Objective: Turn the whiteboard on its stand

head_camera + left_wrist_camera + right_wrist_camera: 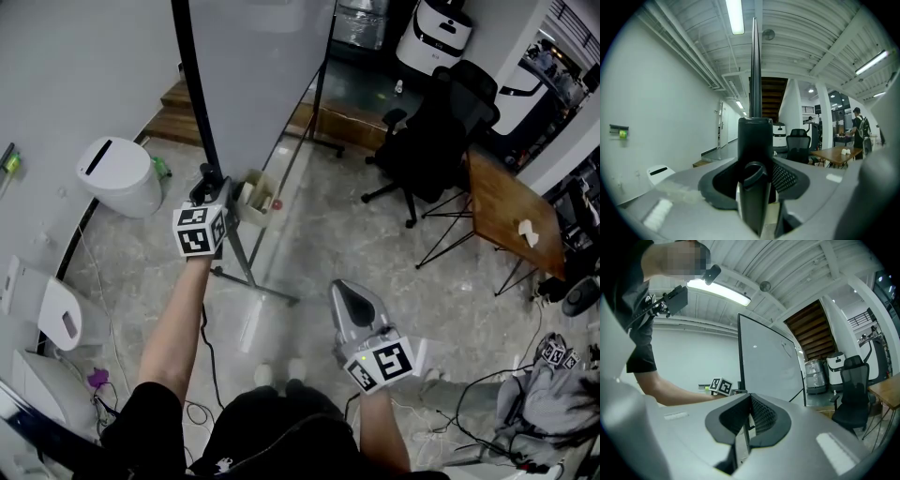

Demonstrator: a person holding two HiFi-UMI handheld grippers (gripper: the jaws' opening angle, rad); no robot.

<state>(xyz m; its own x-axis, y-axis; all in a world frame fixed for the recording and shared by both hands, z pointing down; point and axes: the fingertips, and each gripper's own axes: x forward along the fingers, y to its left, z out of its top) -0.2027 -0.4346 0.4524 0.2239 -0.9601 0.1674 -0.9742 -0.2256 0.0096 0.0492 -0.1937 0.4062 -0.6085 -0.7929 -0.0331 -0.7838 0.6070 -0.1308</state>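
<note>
While the left gripper (pixel 206 191) seems clamped on the upright black edge (pixel 754 70) of the whiteboard (pixel 258 75) directly ahead, the right gripper (pixel 349 302) hangs well back from the board, jaws together, empty.

White walls (pixel 66 75), a pale marbled floor (pixel 356 244), a black office chair (pixel 436 131) beside a wooden table (pixel 506 211), and a strip light (pixel 736 16) overhead.

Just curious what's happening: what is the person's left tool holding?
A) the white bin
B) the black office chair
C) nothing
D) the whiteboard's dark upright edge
D: the left tool has the whiteboard's dark upright edge pinched between its jaws, as its own view shows.
</note>
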